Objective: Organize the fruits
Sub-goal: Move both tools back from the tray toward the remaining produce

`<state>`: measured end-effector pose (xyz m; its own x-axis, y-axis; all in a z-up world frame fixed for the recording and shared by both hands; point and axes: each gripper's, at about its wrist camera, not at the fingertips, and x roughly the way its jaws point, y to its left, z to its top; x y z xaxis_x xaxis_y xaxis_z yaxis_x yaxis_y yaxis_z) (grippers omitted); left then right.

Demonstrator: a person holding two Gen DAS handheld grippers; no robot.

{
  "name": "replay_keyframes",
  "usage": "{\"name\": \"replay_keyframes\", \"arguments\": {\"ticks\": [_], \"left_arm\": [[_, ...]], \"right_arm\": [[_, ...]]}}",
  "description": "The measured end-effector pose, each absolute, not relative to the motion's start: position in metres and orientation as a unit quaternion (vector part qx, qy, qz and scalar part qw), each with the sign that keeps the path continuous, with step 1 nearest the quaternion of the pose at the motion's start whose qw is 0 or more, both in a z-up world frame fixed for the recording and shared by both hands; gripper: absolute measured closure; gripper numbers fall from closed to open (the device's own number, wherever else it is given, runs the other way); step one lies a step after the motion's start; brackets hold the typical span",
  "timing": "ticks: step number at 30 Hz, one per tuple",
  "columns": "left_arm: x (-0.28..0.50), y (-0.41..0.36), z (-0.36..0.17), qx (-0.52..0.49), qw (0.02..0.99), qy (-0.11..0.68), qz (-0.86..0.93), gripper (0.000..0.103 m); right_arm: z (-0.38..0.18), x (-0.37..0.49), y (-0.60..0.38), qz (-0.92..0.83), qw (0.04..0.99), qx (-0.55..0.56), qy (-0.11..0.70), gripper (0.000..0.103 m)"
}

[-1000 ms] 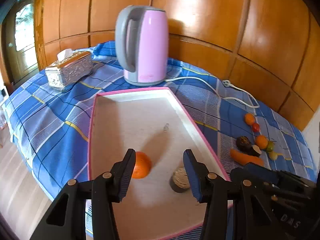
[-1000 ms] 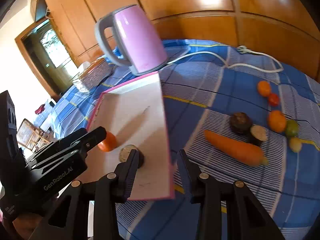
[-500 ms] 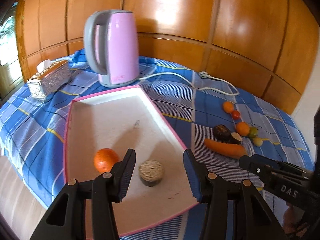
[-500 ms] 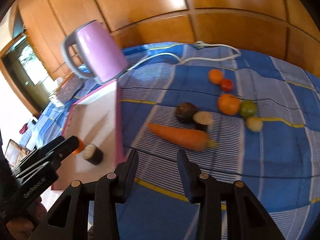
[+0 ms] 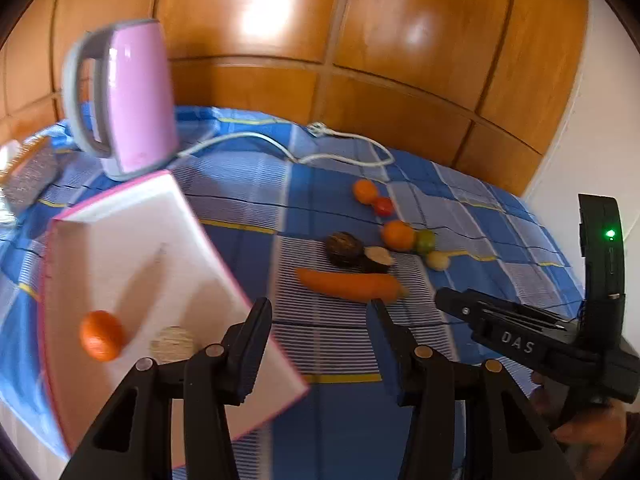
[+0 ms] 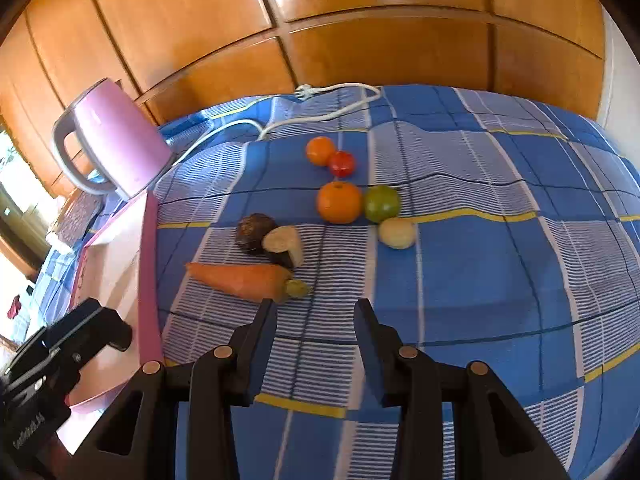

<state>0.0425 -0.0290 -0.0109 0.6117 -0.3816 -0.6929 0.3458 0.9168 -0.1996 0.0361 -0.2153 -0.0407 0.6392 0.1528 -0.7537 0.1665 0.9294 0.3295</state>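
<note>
A white tray with a pink rim (image 5: 200,236) lies on the blue checked cloth and holds an orange (image 5: 101,335) and a dark round cut piece (image 5: 173,345). To its right lie a carrot (image 6: 244,280), a dark round fruit (image 6: 254,232), a cut dark piece (image 6: 285,245), two oranges (image 6: 339,202) (image 6: 320,150), a red tomato (image 6: 342,163), a green fruit (image 6: 382,203) and a pale fruit (image 6: 397,233). My left gripper (image 5: 322,318) is open and empty, just short of the carrot (image 5: 348,284). My right gripper (image 6: 316,320) is open and empty, near the carrot's stem end.
A pink electric kettle (image 5: 124,100) stands behind the tray, its white cord (image 5: 336,148) running across the cloth. A silver tissue box (image 5: 28,172) sits at far left. Wooden wall panels (image 5: 360,60) border the table's back edge.
Both grippers have swung right, away from the tray and toward the loose fruit. The orange and the cut piece stay in the tray.
</note>
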Motion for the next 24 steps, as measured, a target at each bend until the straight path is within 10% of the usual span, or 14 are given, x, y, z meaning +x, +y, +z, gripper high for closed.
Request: {"name": "replay_keyframes", "arguments": {"ticks": [20,24], "left_arm": [[0.074,-0.096,-0.047,0.079,0.87,0.411,-0.259,0.065],[0.076,-0.105,-0.05,0.112,0.865,0.407,-0.269,0.041]], "right_arm": [[-0.06,0.035,-0.245,-0.022,0.874,0.219,0.433,0.063],[-0.061,0.036,-0.249,-0.023,0.872,0.226,0.433,0.063]]}}
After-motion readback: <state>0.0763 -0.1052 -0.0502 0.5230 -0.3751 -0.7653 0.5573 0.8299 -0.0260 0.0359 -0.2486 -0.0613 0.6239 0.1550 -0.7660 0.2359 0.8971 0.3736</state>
